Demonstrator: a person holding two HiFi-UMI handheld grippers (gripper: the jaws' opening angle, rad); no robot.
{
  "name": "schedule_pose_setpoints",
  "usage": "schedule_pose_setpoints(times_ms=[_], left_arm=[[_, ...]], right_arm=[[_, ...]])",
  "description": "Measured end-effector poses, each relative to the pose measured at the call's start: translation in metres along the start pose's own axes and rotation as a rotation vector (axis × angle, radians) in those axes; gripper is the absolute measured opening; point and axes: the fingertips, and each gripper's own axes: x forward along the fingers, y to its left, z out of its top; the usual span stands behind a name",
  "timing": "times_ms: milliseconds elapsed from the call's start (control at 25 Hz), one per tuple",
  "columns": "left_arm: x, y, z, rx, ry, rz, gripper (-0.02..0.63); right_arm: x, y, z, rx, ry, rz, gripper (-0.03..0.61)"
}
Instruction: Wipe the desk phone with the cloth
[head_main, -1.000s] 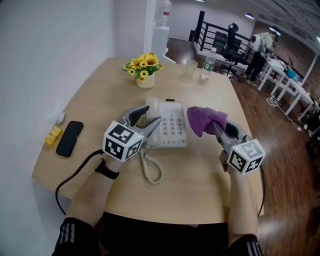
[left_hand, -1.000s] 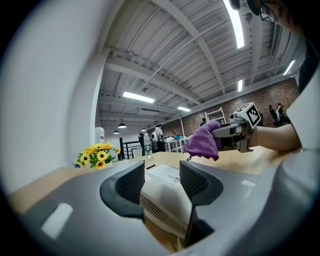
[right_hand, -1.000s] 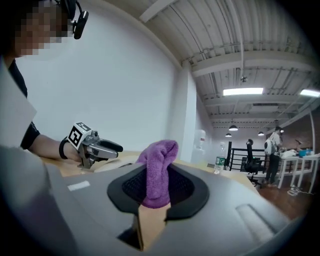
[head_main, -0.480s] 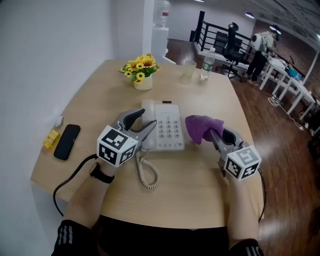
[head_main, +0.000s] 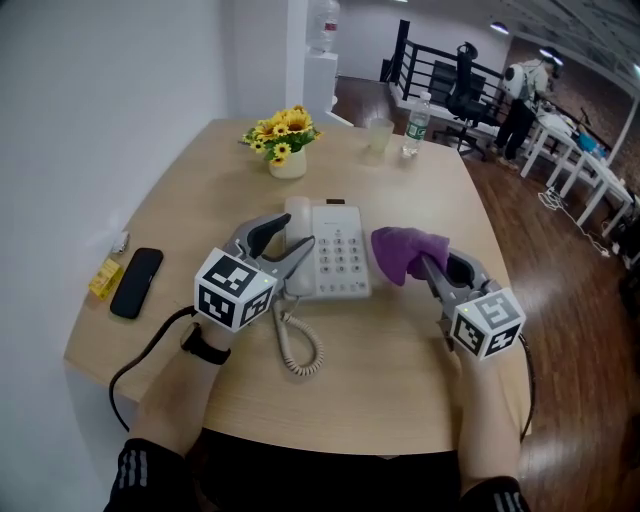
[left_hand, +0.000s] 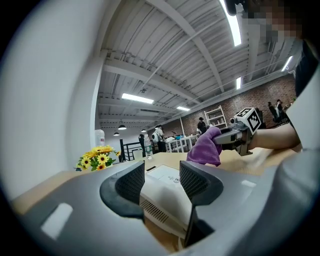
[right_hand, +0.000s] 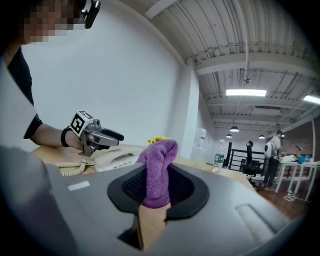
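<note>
Our right gripper (head_main: 428, 264) is pinched tight on the cloth (head_main: 402, 250), its jaws pressed together low on the purple fold so that a soft bunch stands out past the tips. We judge the cloth is held this way so that the bunch, not the hard jaws, meets the plastic. The cloth hangs just ahead of this gripper and a little to its left, raised off the desk (head_main: 400, 380). It sits beside the right edge of the phone (head_main: 338, 250), and we cannot tell whether it touches yet. Our left gripper (head_main: 298, 236) reaches forward over the phone's left side. Its jaws are set around the handset (left_hand: 162, 196), which fills the gap between the pads and lies in its cradle. We read this as a bracing hold, since a light phone would slide under a wiping push and clamping the handset pins both parts in place. The cord (head_main: 297, 345) curls on the desk just behind and below the left gripper, slack and out of the cloth's way. Wiping looks about to begin, with the keypad (head_main: 342, 252) lying bare between the two grippers. The next move, as we see it, calls for lowering the cloth onto the phone from its right and drawing it across. The pressure should stay gentle so the keys are not pressed hard or the handset knocked off.
</note>
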Motion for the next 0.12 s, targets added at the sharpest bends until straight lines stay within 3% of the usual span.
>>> schedule_pose_setpoints(times_ms=[120], left_arm=[[0.0006,0.0004,0.0005,-0.001,-0.009,0.003,0.213]], right_arm=[[-0.0004,0.0007,0.0011,-0.002,0.003,0.003,0.077]])
